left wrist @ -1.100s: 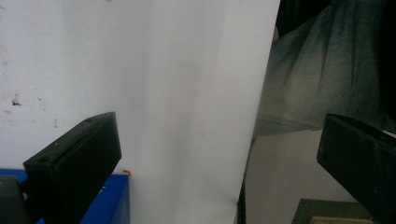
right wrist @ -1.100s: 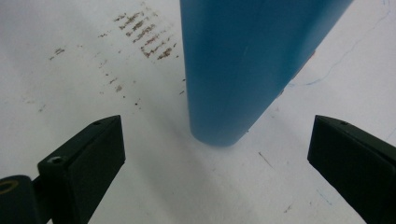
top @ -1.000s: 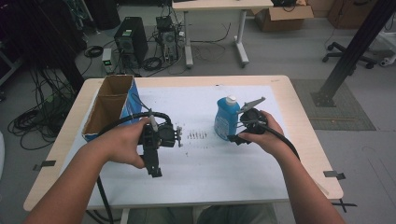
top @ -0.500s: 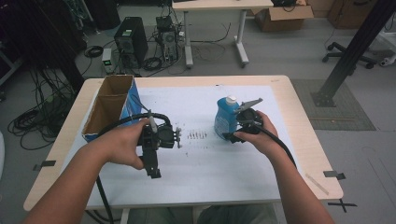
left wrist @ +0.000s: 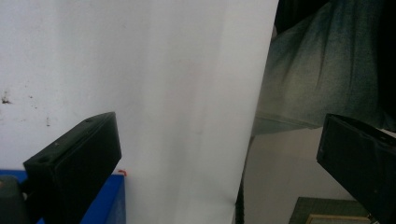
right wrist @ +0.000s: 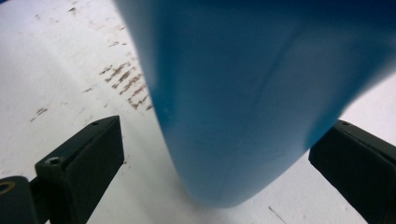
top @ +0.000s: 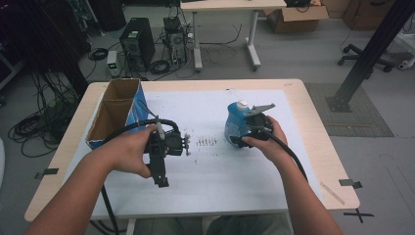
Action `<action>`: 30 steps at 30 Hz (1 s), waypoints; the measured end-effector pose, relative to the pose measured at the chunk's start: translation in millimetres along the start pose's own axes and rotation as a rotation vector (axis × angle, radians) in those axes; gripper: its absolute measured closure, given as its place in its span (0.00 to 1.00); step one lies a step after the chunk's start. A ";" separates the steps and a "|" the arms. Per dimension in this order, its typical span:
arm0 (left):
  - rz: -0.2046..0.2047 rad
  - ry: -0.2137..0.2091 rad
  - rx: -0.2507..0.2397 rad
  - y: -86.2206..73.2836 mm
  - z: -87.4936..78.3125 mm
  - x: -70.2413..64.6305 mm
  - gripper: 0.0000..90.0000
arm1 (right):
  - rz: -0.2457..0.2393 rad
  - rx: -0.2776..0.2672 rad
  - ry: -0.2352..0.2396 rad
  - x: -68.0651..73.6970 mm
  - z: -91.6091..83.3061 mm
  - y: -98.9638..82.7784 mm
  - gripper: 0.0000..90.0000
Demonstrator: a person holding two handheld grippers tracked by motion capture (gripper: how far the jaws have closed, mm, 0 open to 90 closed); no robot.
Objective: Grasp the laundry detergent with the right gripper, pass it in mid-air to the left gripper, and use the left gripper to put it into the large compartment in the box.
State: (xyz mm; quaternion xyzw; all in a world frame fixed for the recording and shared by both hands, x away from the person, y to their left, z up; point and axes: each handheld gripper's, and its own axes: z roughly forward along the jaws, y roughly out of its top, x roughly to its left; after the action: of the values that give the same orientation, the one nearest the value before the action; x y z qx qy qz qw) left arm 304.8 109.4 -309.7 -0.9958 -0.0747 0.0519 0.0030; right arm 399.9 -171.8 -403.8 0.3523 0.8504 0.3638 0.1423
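Light wooden table (top: pixel 313 122), white sheet (top: pixel 230 166) covering its middle, cardboard box (top: pixel 115 113) at left, blue bottle (top: pixel 237 122) standing right

blue bottle (top: pixel 238 125) standing between the right gripper (right wrist: pixel 219 163)'s spread jaws, bare white sheet (top: pixel 220 166) left and near side of the bottle, cardboard box (top: pixel 115 112) blocking far left

Both grippers (left wrist: pixel 219 154) (right wrist: pixel 215 163) wide open
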 end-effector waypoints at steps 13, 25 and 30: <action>-0.004 -0.002 0.004 -1.2 -0.6 -0.7 0.00 | 0.017 -0.073 -0.010 -0.3 6.8 -2.8 0.03; 0.004 -0.004 0.001 1.8 1.0 -1.3 0.00 | 0.010 -0.092 -0.014 4.5 6.9 -4.1 0.03; 0.003 -0.003 -0.001 1.1 0.6 -1.7 0.00 | 0.015 -0.120 -0.014 5.8 8.3 -7.1 0.03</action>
State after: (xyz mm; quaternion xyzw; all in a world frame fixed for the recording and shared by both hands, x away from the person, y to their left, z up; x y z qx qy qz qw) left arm 303.2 108.1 -310.1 -0.9959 -0.0734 0.0533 0.0024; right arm 396.5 -166.9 -414.6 0.3521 0.8234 0.4127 0.1663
